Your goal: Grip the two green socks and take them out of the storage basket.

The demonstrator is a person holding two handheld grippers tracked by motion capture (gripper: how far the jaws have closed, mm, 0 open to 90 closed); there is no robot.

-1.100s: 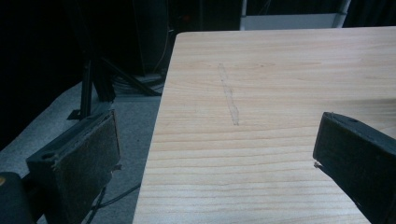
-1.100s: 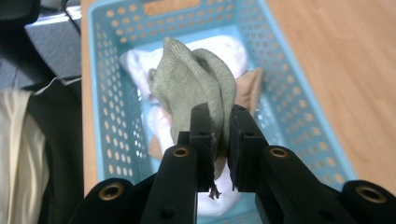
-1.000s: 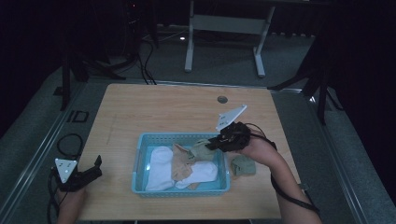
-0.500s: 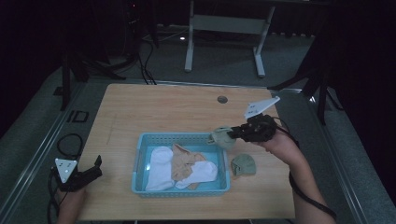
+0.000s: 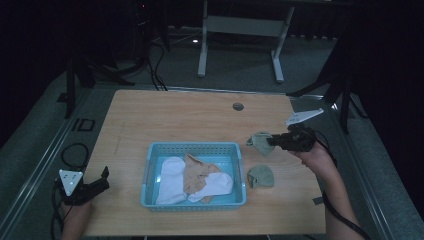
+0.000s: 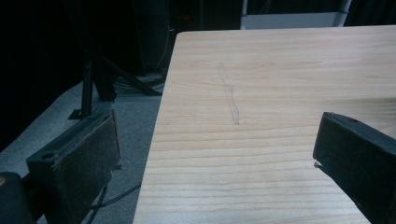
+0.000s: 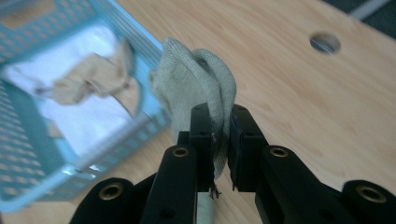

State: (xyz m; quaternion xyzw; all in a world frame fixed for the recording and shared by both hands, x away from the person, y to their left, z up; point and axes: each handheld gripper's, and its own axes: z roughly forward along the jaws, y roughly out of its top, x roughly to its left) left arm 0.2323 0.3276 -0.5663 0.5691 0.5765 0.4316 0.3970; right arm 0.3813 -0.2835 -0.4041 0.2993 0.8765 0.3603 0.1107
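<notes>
The right tongs [image 5: 271, 141] pinch a grey-green sock [image 5: 260, 142] and hold it above the wooden desk [image 5: 200, 120], just beyond the far right corner of the blue basket [image 5: 194, 147]. In the right gripper view the two black jaws of these tongs [image 7: 220, 135] are pressed together on the sock [image 7: 196, 79], whose bunched cloth bulges up and over them; the basket [image 7: 28, 182] lies off to the left, blurred.

A second grey-green sock [image 5: 261, 176] lies flat on the desk just beside the basket's right wall, nearer the person than the held one. Inside the basket are white socks [image 5: 172, 172] with a tan one [image 5: 197, 175] draped over them; how many white ones there are is hard to tell in the dim light.

The left tongs [image 5: 100, 181] rest at the desk's near left corner, well apart from the basket. In the left gripper view these tongs [image 6: 215, 154] stand wide, holding nothing, with bare desk [image 6: 280, 84] between the jaws. A round hole [image 5: 238, 106] sits near the desk's far edge.
</notes>
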